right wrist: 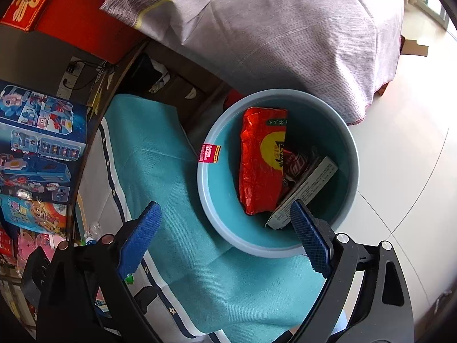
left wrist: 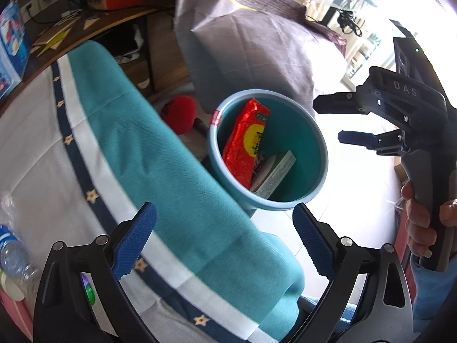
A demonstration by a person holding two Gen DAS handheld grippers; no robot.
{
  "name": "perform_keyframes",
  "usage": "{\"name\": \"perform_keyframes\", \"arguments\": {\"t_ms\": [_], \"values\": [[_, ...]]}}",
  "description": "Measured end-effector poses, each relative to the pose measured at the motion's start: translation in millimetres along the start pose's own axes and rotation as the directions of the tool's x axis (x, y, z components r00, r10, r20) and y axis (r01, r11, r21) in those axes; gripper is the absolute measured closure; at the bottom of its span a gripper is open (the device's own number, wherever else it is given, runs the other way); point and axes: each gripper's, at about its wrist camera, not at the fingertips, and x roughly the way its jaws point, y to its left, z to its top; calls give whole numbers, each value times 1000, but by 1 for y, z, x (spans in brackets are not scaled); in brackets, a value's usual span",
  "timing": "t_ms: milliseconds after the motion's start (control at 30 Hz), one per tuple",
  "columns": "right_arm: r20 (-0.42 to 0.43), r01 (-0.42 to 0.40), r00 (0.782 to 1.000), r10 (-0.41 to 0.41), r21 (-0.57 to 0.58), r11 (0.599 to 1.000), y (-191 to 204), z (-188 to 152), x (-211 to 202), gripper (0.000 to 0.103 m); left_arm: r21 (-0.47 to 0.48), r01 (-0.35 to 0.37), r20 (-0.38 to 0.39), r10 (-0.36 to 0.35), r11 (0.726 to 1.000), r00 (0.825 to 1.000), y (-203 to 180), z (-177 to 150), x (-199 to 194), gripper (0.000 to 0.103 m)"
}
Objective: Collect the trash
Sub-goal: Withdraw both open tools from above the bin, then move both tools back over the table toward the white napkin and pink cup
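Note:
A light blue trash bin stands on the floor beside the teal-covered bed edge. Inside it lie a red snack wrapper, a grey-white carton and a dark red wrapper. My left gripper is open and empty above the teal cloth, short of the bin. My right gripper is open and empty just over the bin's near rim; it also shows in the left wrist view, held by a hand to the right of the bin.
A teal blanket with a star-trimmed border covers the bed. A clear plastic bottle lies at the left. A grey pillow, a red plush, toy boxes and a shelf stand behind. White tiled floor lies right.

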Motion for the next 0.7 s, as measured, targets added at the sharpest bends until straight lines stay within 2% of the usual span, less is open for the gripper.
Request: {"name": "perform_keyframes", "arguments": {"t_ms": [367, 700], "values": [[-65, -3, 998, -5, -120, 993, 76, -39, 20, 15, -110, -67, 57, 74, 992, 996, 73, -47, -56, 6], [-144, -1, 989, -42, -286, 958, 163, -82, 52, 15, -270, -127, 129, 167, 954, 978, 156, -108, -117, 5]]}}
